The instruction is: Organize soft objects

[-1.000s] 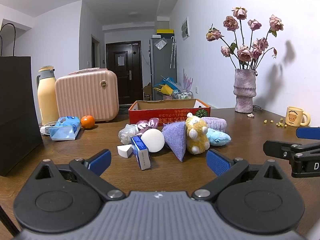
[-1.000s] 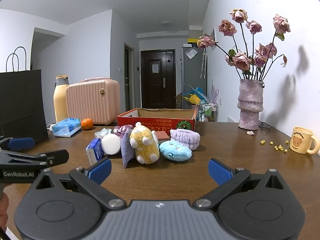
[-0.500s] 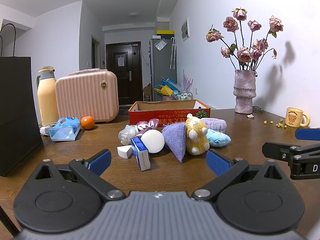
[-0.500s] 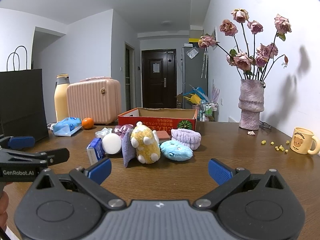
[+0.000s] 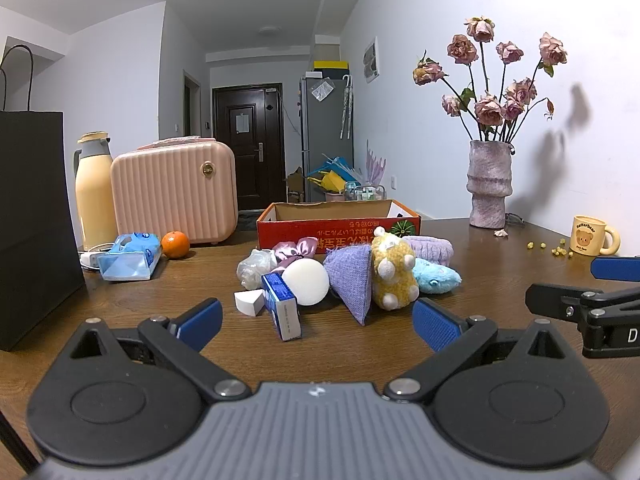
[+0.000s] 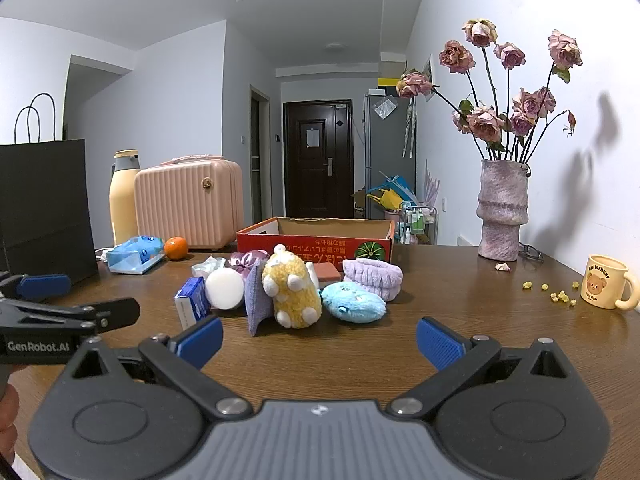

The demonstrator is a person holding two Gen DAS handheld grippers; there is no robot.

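Both grippers hovered low over the wooden surface (image 5: pixel 120 304), short of the pile, each with its jaws spread wide and holding nothing: the left gripper (image 5: pixel 316 320) faced the white sponge ball (image 5: pixel 306 282), the right gripper (image 6: pixel 318 338) faced the yellow plush toy (image 6: pixel 292 294). The soft things lay bunched together just in front of the open red cardboard box (image 6: pixel 316 236), touching one another: a purple fabric pouch (image 5: pixel 354 280), a blue plush (image 6: pixel 354 303), a lilac headband (image 6: pixel 374 274) and a pink satin scrunchie (image 5: pixel 298 249). All looked light and squashy, unlikely to slip or break. The yellow plush probably took a pinch best across its plump middle; the pouch leaning on it could topple once it was lifted.
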